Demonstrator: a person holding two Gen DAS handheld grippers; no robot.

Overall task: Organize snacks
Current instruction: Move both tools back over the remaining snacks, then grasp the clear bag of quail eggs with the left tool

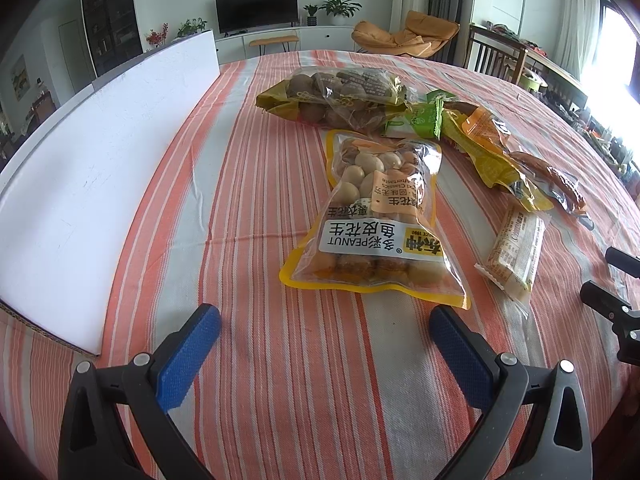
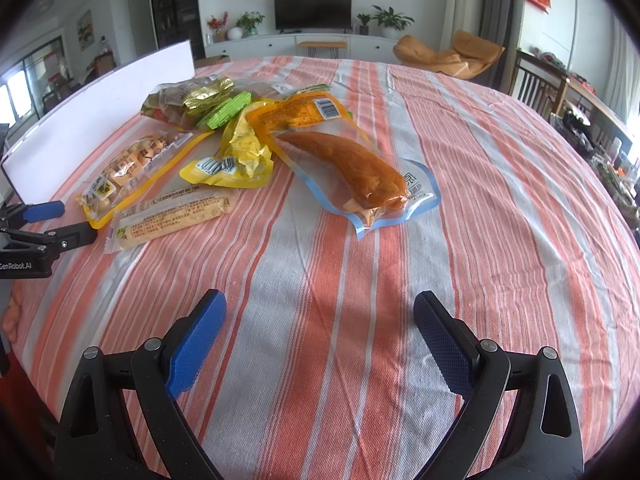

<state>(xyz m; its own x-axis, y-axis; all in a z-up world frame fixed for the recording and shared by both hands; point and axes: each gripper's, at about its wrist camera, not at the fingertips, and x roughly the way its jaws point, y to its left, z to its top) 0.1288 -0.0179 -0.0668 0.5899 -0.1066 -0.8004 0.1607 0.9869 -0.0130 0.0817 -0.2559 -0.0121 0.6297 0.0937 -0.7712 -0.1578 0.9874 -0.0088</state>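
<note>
Peanut bag (image 1: 376,220) holds coated peanuts; clear pouch (image 2: 360,172) holds sausage.

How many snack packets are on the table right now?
7: peanut bag, nut bag behind it, green packet, yellow packet, orange packet, sausage pack, pale bar nearest. More may be hidden underneath.

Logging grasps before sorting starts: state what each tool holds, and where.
Nothing is held. The left tool and right tool are both open above the tablecloth, short of the snacks.

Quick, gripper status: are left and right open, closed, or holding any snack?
Left gripper: open, holding nothing.
Right gripper: open, holding nothing.
</note>
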